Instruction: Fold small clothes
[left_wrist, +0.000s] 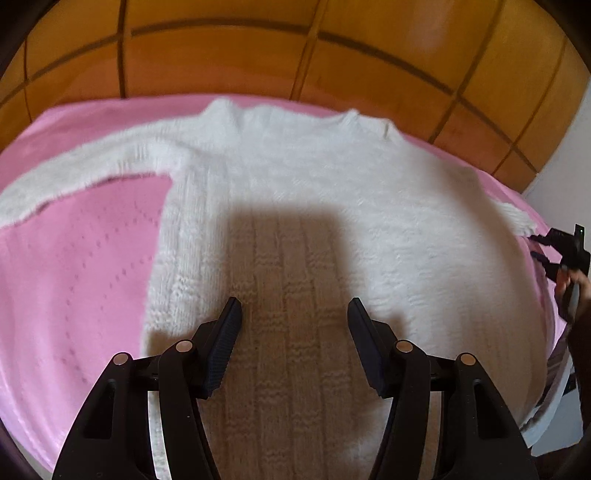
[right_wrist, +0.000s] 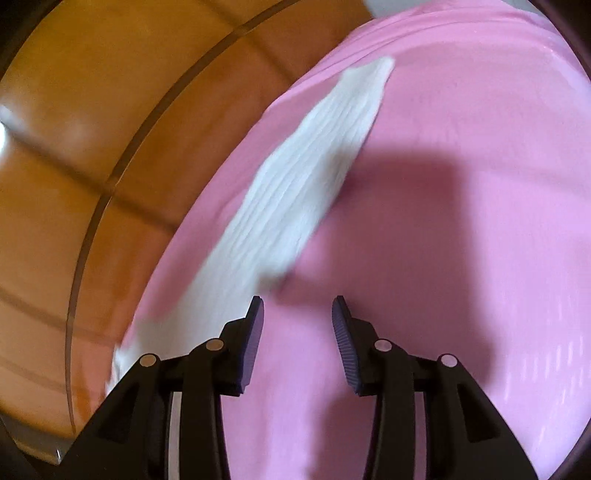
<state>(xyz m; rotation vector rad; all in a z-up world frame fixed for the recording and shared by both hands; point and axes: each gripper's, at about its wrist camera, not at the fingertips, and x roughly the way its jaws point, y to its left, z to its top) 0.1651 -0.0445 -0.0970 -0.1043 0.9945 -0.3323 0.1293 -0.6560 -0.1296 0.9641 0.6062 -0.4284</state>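
White sweater (left_wrist: 295, 192) blurred; its hem hidden behind left gripper (left_wrist: 294, 306).

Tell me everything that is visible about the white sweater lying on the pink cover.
The white sweater is a fluffy knit with ribbed vertical panels on the body. It lies spread flat on the pink cover, neck toward the wooden headboard. One long sleeve stretches out sideways; the right wrist view shows a sleeve lying flat and straight. The left claw is over the body, open and empty; its shadow falls on the knit. Nothing grips the sweater.
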